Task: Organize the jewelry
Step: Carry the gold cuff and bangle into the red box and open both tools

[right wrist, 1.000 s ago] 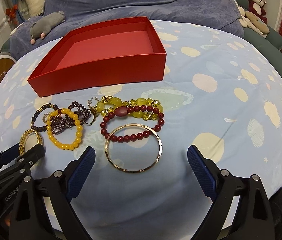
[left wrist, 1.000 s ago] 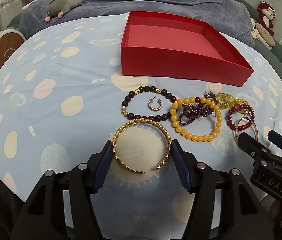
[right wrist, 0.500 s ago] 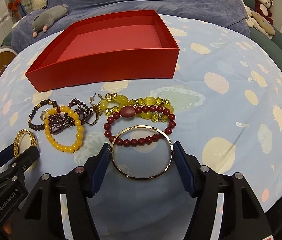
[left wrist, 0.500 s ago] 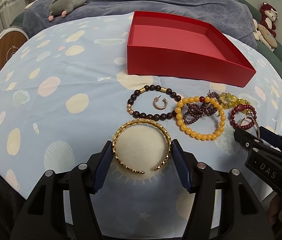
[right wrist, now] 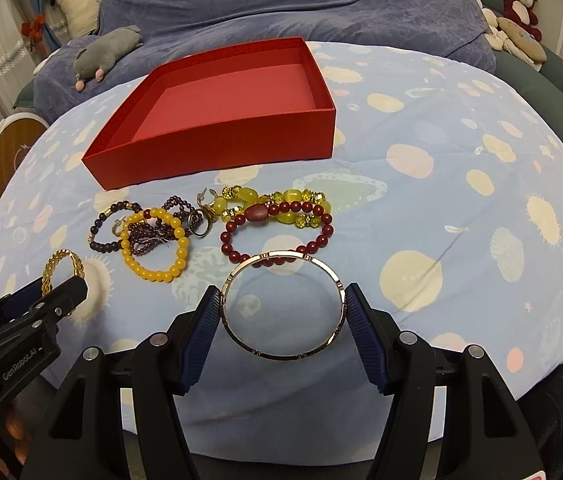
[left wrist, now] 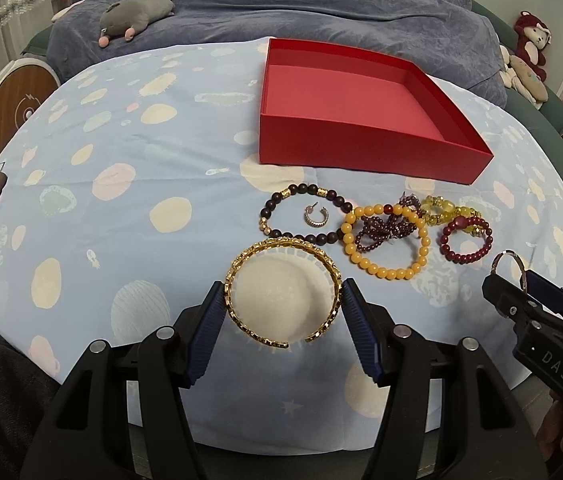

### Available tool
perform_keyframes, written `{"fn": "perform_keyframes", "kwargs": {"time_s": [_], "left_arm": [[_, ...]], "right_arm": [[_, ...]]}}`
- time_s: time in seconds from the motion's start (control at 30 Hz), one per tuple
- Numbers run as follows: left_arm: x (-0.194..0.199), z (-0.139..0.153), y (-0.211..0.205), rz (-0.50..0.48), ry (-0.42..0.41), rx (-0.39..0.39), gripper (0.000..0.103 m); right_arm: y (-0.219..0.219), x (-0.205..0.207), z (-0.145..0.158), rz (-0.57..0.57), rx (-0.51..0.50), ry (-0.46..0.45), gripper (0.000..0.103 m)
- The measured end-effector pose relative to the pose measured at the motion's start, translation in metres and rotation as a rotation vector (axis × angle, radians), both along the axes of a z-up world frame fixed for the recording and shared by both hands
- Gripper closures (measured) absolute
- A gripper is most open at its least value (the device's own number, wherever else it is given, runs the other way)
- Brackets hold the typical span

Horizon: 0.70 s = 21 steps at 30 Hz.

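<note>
Left gripper point(left wrist: 283, 308): angled down; ribbed blue pads clamp the gold chain-link cuff point(left wrist: 281, 290), near the bed's point(left wrist: 129, 216) front edge
Right gripper point(right wrist: 283, 310): angled down; jaws just closed, gripping the thin rose-gold bangle point(right wrist: 283, 306)
Red box point(right wrist: 217, 118): empty; mid-bed, behind the beaded bracelets

Red box point(left wrist: 361, 148), gold bangle point(left wrist: 281, 292), pale-spotted blue cloth point(left wrist: 121, 200)

Left wrist: I look down close over the bedspread point(left wrist: 121, 184).
Right wrist: same tilt, from the right.
Shared: red box point(left wrist: 361, 152), bracelets.
</note>
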State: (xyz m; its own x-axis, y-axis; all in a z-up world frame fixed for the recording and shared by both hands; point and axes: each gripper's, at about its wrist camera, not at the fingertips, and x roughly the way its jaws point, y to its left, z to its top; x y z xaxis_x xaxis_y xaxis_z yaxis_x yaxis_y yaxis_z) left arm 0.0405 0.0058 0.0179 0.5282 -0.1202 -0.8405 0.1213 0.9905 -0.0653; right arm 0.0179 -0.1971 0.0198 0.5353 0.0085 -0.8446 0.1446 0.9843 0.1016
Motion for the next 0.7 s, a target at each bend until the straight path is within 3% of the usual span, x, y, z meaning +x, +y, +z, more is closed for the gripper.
{"fn": "perform_keyframes", "kwargs": {"time_s": [0.2,0.4,0.53,0.7], "left_arm": [[0.028,0.036,-0.003,-0.02,-0.049,-0.009,0.047],[0.098,0.071,-0.022,-0.065,-0.102,-0.019,0.047],[0.154,0.077,-0.037,-0.087,-0.111,-0.022,0.047],[0.215,0.062,-0.054,-0.102,-0.086,-0.007,0.047]], "right_arm": [[-0.003,0.031,0.038,0.029,0.029,-0.065,0.042],[-0.008,0.103,0.066,0.073,0.028,-0.111,0.042],[-0.012,0.159,0.07,0.084,0.019,-0.118,0.042],[-0.018,0.221,0.058,0.088,0.022,-0.096,0.042]]}}
